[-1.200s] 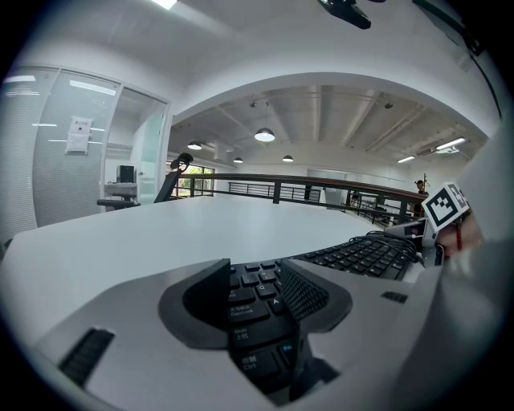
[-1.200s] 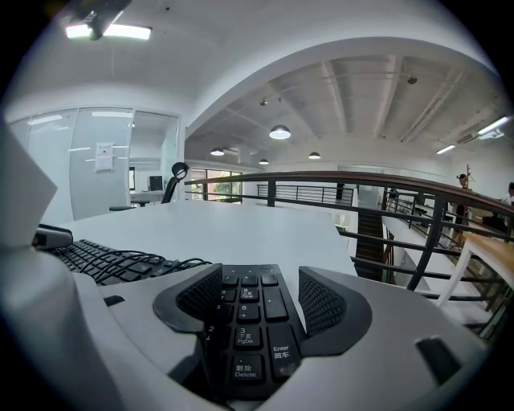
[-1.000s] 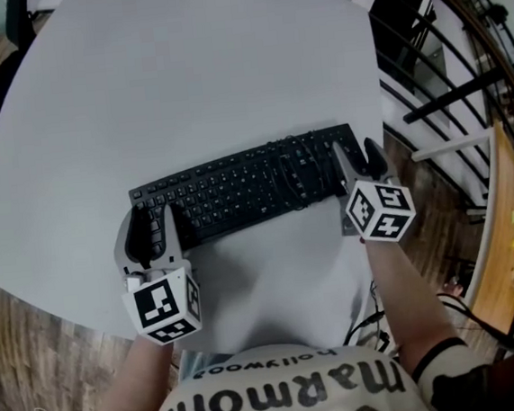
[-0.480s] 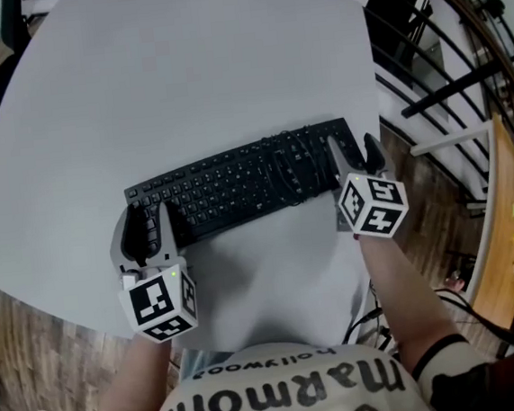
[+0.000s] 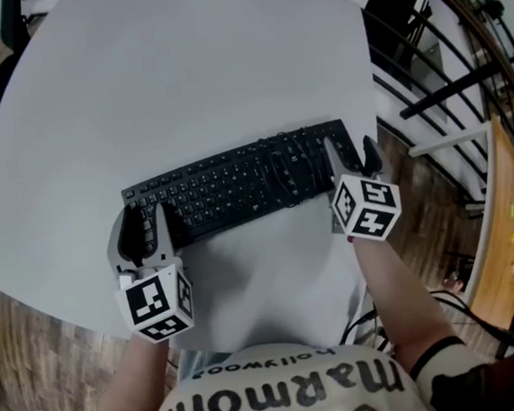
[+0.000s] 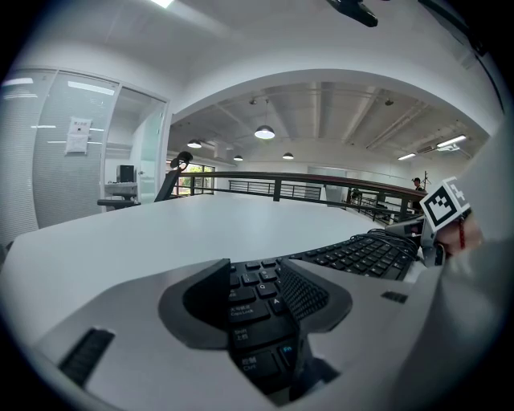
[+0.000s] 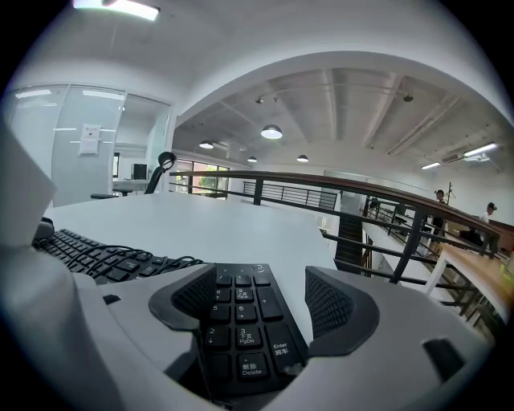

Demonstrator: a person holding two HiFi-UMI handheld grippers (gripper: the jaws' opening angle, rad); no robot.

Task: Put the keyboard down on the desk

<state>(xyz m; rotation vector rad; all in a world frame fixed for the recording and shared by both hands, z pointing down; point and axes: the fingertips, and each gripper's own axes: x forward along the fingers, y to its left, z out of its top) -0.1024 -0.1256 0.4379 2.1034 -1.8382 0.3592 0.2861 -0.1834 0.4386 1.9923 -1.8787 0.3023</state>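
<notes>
Black keyboard [image 5: 237, 184] lies flat on the pale grey counter [image 5: 181, 72], in the near-right part of the top. Its long axis runs left-right, w/ the right end a bit farther away. A thin black cable [image 5: 288, 165] sits looped over the keys right of centre.

Left gripper [image 5: 143, 223] is at the keyboard's left end, pointing away from the person and tipped slightly down. Its fingers [image 6: 303, 290] are clenched on that end: the left pad is against the keyboard's left edge and the right pad is down on the letter keys, w/ the Caps Lock key btwn them.

Right gripper [image 5: 350, 152] is at the right end, tipped about the same. Its fingers [image 7: 336, 303] have just been opening and are now released. The numpad sits btwn them. The right pad is clear of the keyboard's right edge, w/ a strip of counter showing in the gap. The left pad is over the keys just left of the numpad; can't tell if it touches.

Each gripper has a marker cube at its near end, the left one [image 5: 158, 304] and the right one [image 5: 367, 208], w/ a forearm behind each. A printed shirt [image 5: 275, 393] fills the near edge of the head view. A dark railing [image 5: 445, 92] runs past the counter's right edge, and wood floor [image 5: 36, 357] shows near-left.
</notes>
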